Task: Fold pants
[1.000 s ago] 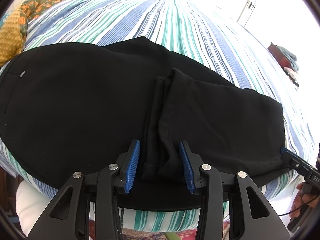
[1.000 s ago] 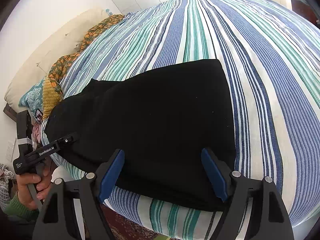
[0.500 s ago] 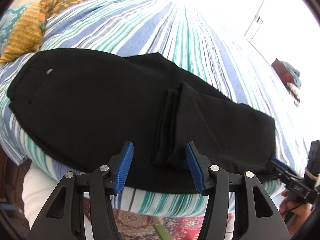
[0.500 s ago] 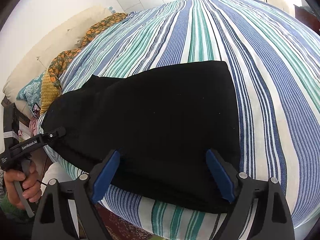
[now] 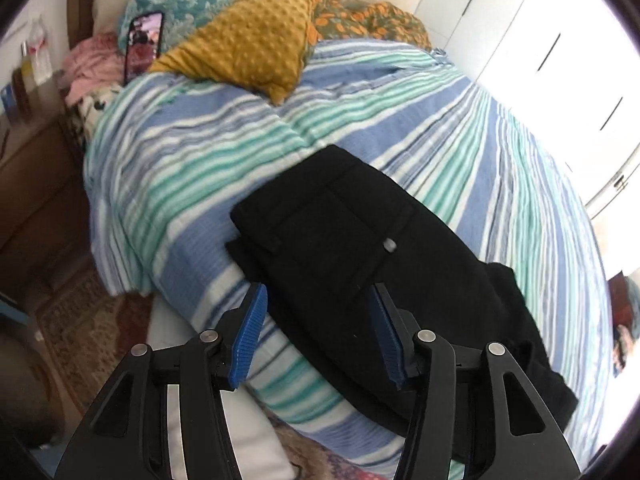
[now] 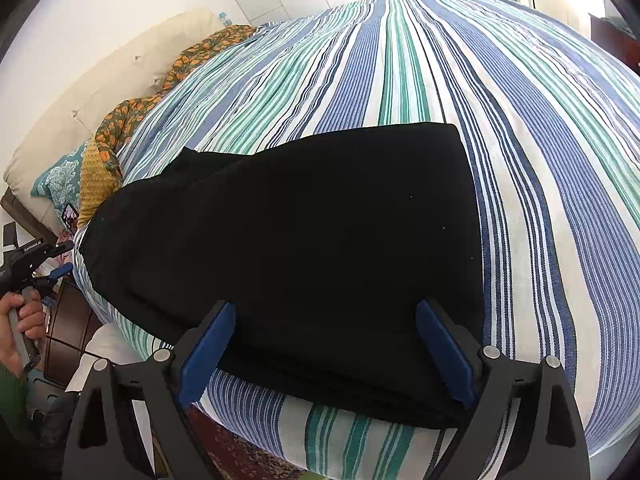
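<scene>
Black pants [image 5: 352, 240] lie folded lengthwise along the near edge of a striped bed [image 5: 192, 152]. In the left wrist view I see the waistband end with a back pocket and a small white tag [image 5: 389, 245]. My left gripper [image 5: 318, 332] is open and empty, above the waist end near the bed edge. In the right wrist view the pants [image 6: 300, 240] fill the middle, with the folded leg end nearest. My right gripper [image 6: 324, 354] is open and empty over that end. The left gripper also shows in the right wrist view [image 6: 48, 256], held by a hand.
Pillows, a mustard cushion [image 5: 248, 40] and a phone [image 5: 142, 46] lie at the head of the bed. A wooden nightstand [image 5: 32, 184] stands beside it. A patterned rug [image 5: 92, 320] covers the floor below the bed edge. White closet doors [image 5: 560, 60] are behind.
My left gripper has swung left along the bed edge, from the folded leg hems at the pants' middle to the waistband end. My right gripper has barely moved.
</scene>
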